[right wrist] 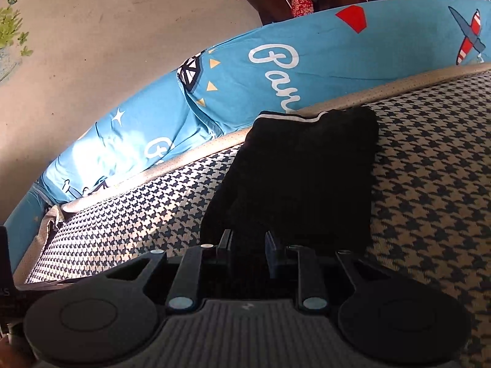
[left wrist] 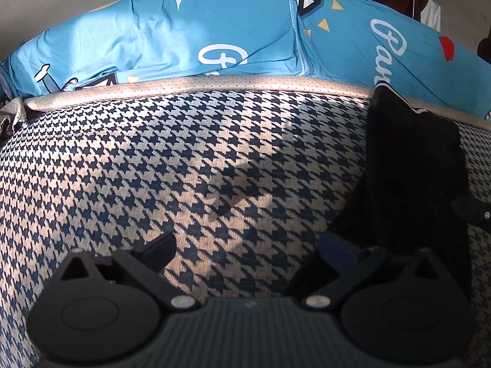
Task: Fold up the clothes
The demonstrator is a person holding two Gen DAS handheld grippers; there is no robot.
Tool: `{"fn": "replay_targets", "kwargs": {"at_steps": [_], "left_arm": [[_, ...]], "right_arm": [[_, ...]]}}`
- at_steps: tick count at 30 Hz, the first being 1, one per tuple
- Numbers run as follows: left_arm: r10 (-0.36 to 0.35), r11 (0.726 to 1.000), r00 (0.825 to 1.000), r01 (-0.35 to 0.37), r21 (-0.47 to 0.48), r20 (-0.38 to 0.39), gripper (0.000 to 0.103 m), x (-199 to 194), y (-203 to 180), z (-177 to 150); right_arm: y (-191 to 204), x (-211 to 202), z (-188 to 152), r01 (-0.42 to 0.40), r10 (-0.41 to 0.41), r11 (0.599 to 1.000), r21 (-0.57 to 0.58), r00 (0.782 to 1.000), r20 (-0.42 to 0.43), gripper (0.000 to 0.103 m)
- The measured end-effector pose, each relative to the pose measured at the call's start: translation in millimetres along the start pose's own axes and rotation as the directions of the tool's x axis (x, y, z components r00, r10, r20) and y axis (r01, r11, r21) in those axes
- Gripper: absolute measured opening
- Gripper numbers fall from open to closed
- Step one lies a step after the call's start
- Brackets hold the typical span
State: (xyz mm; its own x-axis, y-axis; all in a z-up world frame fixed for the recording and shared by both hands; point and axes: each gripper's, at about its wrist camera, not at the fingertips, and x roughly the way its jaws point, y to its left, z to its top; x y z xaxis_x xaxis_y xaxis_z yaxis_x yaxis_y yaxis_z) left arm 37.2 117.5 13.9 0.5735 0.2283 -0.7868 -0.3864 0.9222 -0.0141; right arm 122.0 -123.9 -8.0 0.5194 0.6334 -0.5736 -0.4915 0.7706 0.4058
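— What are you working on there?

— A black garment [right wrist: 303,178]. It lies on the houndstooth cover [left wrist: 184,165], close to the pale dotted border [left wrist: 214,83] at the far edge, with the blue printed bedding [left wrist: 190,36] bunched up beyond that.

— How does it look?

— Very dark, almost no detail in the cloth. It's gathered into a compact, roughly oblong shape, and a thin white stripe runs along its far end.

— And your right gripper [right wrist: 250,245]?

— The jaws are drawn in with only a narrow gap, right at the near edge of the black garment. I cannot tell whether they pinch the fabric.

— The left gripper [left wrist: 248,248]?

— Spread wide over bare houndstooth, holding nothing, with the garment just to its right.
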Motion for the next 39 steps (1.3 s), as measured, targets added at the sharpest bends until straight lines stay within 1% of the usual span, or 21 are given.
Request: {"fn": "replay_targets", "kwargs": {"at_steps": [4, 8, 11, 14, 16, 18, 19, 23, 24, 27, 29, 31, 35, 37, 38, 39], "left_arm": [[-0.006, 1.000, 1.000, 0.006, 0.030, 0.016, 0.103, -11, 0, -13], [-0.009, 0.998, 1.000, 0.008, 0.058, 0.030, 0.103, -23, 1, -26], [-0.029, 0.999, 0.999, 0.028, 0.046, 0.017, 0.103, -29, 4, -37], [-0.028, 0.998, 1.000, 0.027, 0.049, 0.014, 0.103, -35, 5, -48], [-0.022, 0.998, 1.000, 0.022, 0.054, 0.016, 0.103, -39, 6, -54], [-0.022, 0.999, 1.000, 0.021, 0.047, 0.012, 0.103, -42, 9, -59], [-0.022, 0.999, 1.000, 0.022, 0.040, 0.010, 0.103, -44, 11, -62], [-0.012, 1.000, 1.000, 0.012, 0.018, 0.008, 0.103, -49, 17, -70], [-0.009, 1.000, 1.000, 0.009, 0.014, 0.009, 0.103, -50, 18, -72], [-0.004, 1.000, 1.000, 0.004, 0.005, 0.009, 0.103, -53, 20, -77], [-0.002, 1.000, 1.000, 0.002, 0.000, 0.008, 0.103, -54, 21, -79], [0.002, 1.000, 1.000, -0.002, -0.001, 0.007, 0.103, -55, 21, -81], [0.014, 1.000, 1.000, -0.014, 0.007, 0.007, 0.103, -56, 20, -83], [0.020, 1.000, 1.000, -0.020, 0.008, 0.002, 0.103, -55, 20, -84], [0.023, 1.000, 1.000, -0.023, 0.009, 0.000, 0.103, -55, 20, -84], [0.030, 1.000, 1.000, -0.030, 0.011, -0.003, 0.103, -55, 20, -85]], "right_arm": [[6, -27, -22, -0.014, 0.014, 1.000, 0.009, 1.000, 0.008, 0.024], [18, -54, -44, -0.034, 0.035, 0.999, -0.018, 0.999, 0.024, 0.024], [29, -70, -63, -0.075, 0.075, 0.997, -0.037, 0.997, 0.005, 0.024], [48, -83, -82, -0.089, 0.088, 0.989, -0.122, 0.996, -0.012, 0.024], [56, -89, -96, -0.109, 0.105, 0.981, -0.159, 0.994, -0.034, 0.024], [65, -94, -111, -0.113, 0.105, 0.972, -0.206, 0.993, -0.050, 0.025], [68, -96, -117, -0.109, 0.099, 0.968, -0.226, 0.993, -0.057, 0.025], [79, -100, -140, -0.104, 0.084, 0.950, -0.293, 0.993, -0.082, 0.035], [82, -101, -144, -0.095, 0.073, 0.943, -0.318, 0.994, -0.080, 0.039], [91, -101, -151, -0.074, 0.048, 0.922, -0.381, 0.996, -0.077, 0.045], [96, -100, -155, -0.067, 0.039, 0.915, -0.397, 0.996, -0.079, 0.045], [101, -94, -158, -0.045, 0.013, 0.908, -0.417, 0.997, -0.079, 0.045], [107, -85, -165, 0.025, -0.060, 0.889, -0.457, 0.996, -0.063, 0.045], [106, -84, -165, 0.044, -0.075, 0.891, -0.452, 0.996, -0.051, 0.043], [106, -83, -166, 0.054, -0.083, 0.892, -0.449, 0.996, -0.045, 0.041], [105, -83, -166, 0.063, -0.090, 0.893, -0.446, 0.995, -0.039, 0.036]]}}
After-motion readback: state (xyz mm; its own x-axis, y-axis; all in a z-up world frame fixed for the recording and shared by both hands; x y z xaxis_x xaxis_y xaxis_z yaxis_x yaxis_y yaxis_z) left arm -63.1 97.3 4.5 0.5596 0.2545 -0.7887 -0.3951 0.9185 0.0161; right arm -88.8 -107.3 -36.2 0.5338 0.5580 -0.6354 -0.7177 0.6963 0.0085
